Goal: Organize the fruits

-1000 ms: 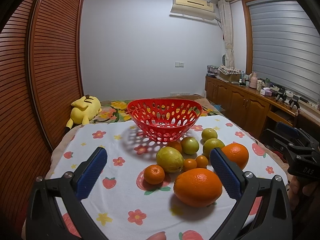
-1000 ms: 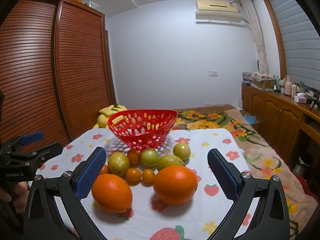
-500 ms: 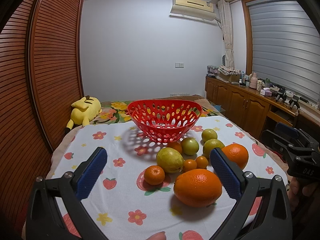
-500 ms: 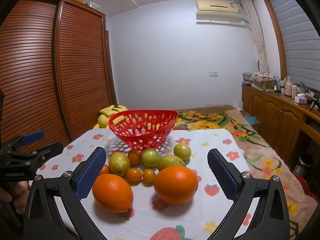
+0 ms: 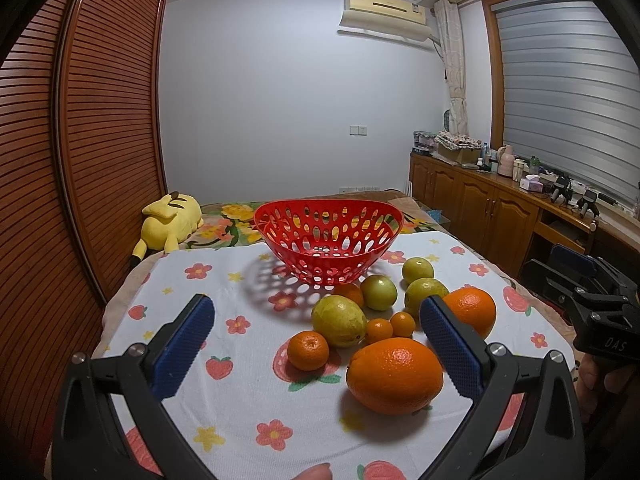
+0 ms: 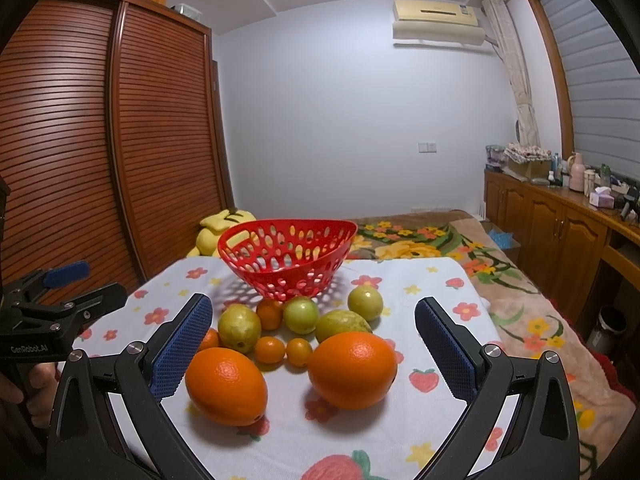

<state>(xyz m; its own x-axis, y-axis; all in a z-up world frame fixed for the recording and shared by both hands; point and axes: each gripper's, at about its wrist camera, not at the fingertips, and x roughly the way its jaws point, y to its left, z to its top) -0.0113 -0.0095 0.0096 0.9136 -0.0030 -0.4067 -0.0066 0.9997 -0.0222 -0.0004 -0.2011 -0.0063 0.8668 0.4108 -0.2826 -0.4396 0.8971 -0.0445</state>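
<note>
A red perforated basket (image 5: 328, 236) (image 6: 286, 254) stands empty at the far middle of the table. In front of it lies a cluster of fruit: two large oranges (image 5: 395, 374) (image 6: 352, 368), several green-yellow fruits (image 5: 339, 320) (image 6: 239, 327) and small tangerines (image 5: 308, 350) (image 6: 270, 349). My left gripper (image 5: 316, 322) is open above the near table, its right pad beside the nearest orange. My right gripper (image 6: 314, 322) is open too, with both large oranges lying between its blue pads (image 6: 182, 346), nothing touched.
The table wears a white cloth (image 5: 240, 400) with flowers and strawberries. A yellow plush toy (image 5: 170, 220) lies behind on the bed. A wooden wardrobe (image 6: 80, 160) stands left, a cluttered sideboard (image 5: 500, 208) right. Each view shows the other gripper at its edge.
The right wrist view has crept slightly closer to the oranges. The left gripper has barely shifted. No fruit has moved.
</note>
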